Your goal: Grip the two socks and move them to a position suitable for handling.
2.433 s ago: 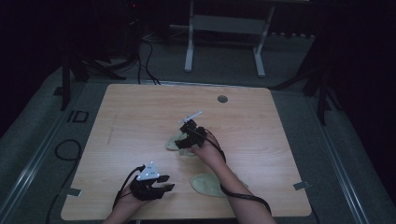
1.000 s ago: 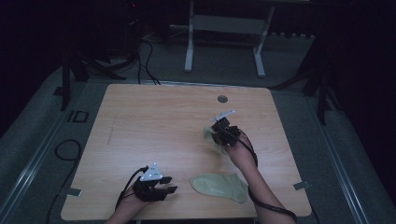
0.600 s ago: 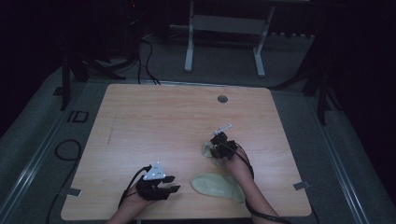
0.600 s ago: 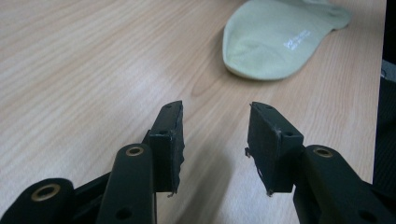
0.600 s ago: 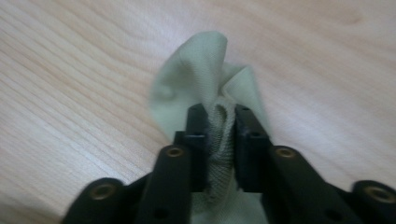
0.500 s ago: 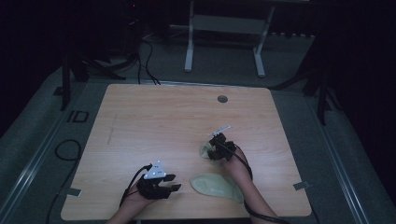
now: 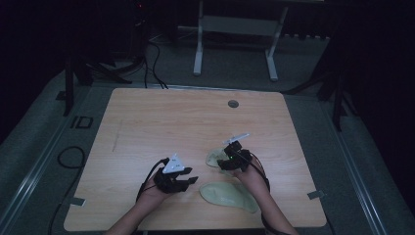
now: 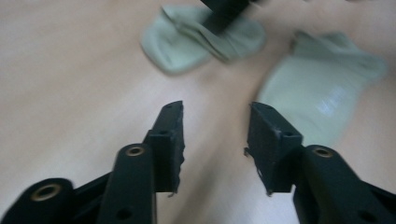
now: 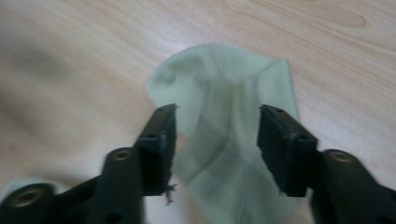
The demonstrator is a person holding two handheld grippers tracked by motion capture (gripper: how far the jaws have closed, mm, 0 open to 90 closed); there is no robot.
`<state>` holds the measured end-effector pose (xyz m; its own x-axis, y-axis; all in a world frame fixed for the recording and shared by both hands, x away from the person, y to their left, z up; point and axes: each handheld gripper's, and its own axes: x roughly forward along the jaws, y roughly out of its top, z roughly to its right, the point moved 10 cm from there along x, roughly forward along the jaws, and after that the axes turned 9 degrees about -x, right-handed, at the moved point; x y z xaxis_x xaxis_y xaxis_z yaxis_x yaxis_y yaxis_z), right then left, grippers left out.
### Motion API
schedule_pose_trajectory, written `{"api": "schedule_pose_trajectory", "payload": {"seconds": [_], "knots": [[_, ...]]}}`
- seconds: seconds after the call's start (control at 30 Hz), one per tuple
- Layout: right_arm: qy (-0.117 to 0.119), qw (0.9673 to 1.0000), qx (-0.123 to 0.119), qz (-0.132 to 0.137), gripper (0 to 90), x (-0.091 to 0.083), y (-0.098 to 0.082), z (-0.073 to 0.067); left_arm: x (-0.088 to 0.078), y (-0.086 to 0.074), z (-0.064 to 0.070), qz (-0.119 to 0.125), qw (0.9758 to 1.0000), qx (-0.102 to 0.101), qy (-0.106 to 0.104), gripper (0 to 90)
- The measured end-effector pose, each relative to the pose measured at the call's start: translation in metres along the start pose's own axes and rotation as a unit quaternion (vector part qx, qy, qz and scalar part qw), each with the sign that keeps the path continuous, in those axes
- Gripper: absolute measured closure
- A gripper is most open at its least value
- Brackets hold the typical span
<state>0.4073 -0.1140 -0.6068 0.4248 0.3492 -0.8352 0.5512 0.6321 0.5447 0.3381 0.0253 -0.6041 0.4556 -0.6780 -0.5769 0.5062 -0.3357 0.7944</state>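
Your right gripper sits over the crumpled sock on the right half of the worktop. In the right gripper view the fingers stand apart on either side of the pale green sock, which lies bunched and partly folded on the wood beneath them. They have just been opening; the fabric runs up between them, but the pads do not press on it, so the grip is off.

Your left gripper is at the near edge of the worktop, left of centre, with its grey three-cornered plate on top and its tips pointing right, toward the socks. In the left gripper view its fingers are moderately apart, having just been closing a little, with nothing between them but bare wood.

The second sock lies flat and spread out near the front edge, just right of your left gripper and under your right forearm. From the left gripper view the flat sock is ahead to the right, and the crumpled sock is farther off with the other gripper's dark tip over it. The two socks lie close together; you cannot tell from these views whether they touch.

A round grommet is set in the far side of the worktop, well apart from both socks.
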Motion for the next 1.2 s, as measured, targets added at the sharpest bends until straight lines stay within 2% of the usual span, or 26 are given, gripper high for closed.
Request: {"api": "schedule_pose_trajectory", "payload": {"seconds": [0.03,0.07,0.17,0.23,0.27,0.3,0.37,0.4,0.47,0.53,0.57,0.63,0.67,0.8,0.97,1.03,1.1,1.17,1.2], "knots": [[0.002,1.0000,-0.001,0.005,48.5,-0.004,-0.003,-0.002,0.000,0.000,0.000,0.000,1.0000,0.000,0.000,59.0],[0.006,0.9998,-0.016,0.006,56.5,-0.008,-0.010,-0.008,0.017,0.015,-0.002,-0.011,0.9998,0.017,0.006,62.9],[0.008,0.9996,-0.028,-0.003,59.1,-0.006,-0.017,-0.013,0.036,0.028,-0.003,-0.021,0.9995,0.024,0.005,69.0],[0.008,0.9994,-0.032,-0.007,59.1,-0.004,-0.018,-0.013,0.036,0.028,-0.003,-0.021,0.9995,0.024,0.005,71.4],[0.009,0.9990,-0.043,-0.012,60.4,0.000,-0.020,-0.016,0.057,0.034,-0.008,-0.039,0.9983,0.039,0.022,76.5],[0.008,0.9987,-0.048,-0.013,61.4,0.002,-0.019,-0.017,0.057,0.034,-0.008,-0.039,0.9983,0.039,0.022,78.8],[0.011,0.9984,-0.054,-0.015,61.8,0.005,-0.020,-0.020,0.071,0.037,-0.016,-0.058,0.9967,0.042,0.039,82.4],[0.011,0.9984,-0.054,-0.015,61.8,0.005,-0.020,-0.020,0.071,0.037,-0.016,-0.058,0.9967,0.042,0.039,83.6],[0.007,0.9975,-0.066,-0.024,66.0,0.011,-0.024,-0.022,0.082,0.036,-0.025,-0.083,0.9937,0.046,0.059,84.9],[0.005,0.9978,-0.062,-0.022,68.1,0.011,-0.024,-0.022,0.084,0.036,-0.027,-0.083,0.9936,0.044,0.061,85.5],[0.000,0.9979,-0.062,-0.021,72.3,0.010,-0.025,-0.020,0.086,0.035,-0.029,-0.090,0.9932,0.043,0.060,85.5],[-0.003,0.9981,-0.060,-0.018,72.3,0.010,-0.025,-0.019,0.086,0.035,-0.029,-0.090,0.9932,0.043,0.060,85.5],[-0.008,0.9981,-0.059,-0.017,81.9,0.011,-0.024,-0.018,0.089,0.035,-0.030,-0.091,0.9932,0.042,0.059,85.5],[-0.004,0.9986,-0.052,-0.013,85.1,0.008,-0.021,-0.017,0.090,0.035,-0.030,-0.088,0.9934,0.044,0.058,86.8],[0.000,0.9993,-0.021,0.031,85.2,-0.022,-0.008,-0.001,0.090,0.035,-0.030,-0.087,0.9929,0.056,0.058,87.9],[0.005,0.9992,-0.015,0.038,85.2,-0.028,-0.007,0.001,0.090,0.035,-0.030,-0.088,0.9929,0.056,0.057,88.0],[-0.005,0.9987,-0.004,0.050,85.1,-0.044,-0.006,0.015,0.089,0.035,-0.031,-0.088,0.9928,0.058,0.057,88.0],[-0.011,0.9984,0.008,0.054,85.2,-0.051,-0.009,0.025,0.089,0.035,-0.032,-0.091,0.9919,0.063,0.061,88.0],[-0.011,0.9984,0.008,0.054,85.2,-0.051,-0.009,0.025,0.089,0.035,-0.032,-0.091,0.9919,0.063,0.061,88.0]]}}
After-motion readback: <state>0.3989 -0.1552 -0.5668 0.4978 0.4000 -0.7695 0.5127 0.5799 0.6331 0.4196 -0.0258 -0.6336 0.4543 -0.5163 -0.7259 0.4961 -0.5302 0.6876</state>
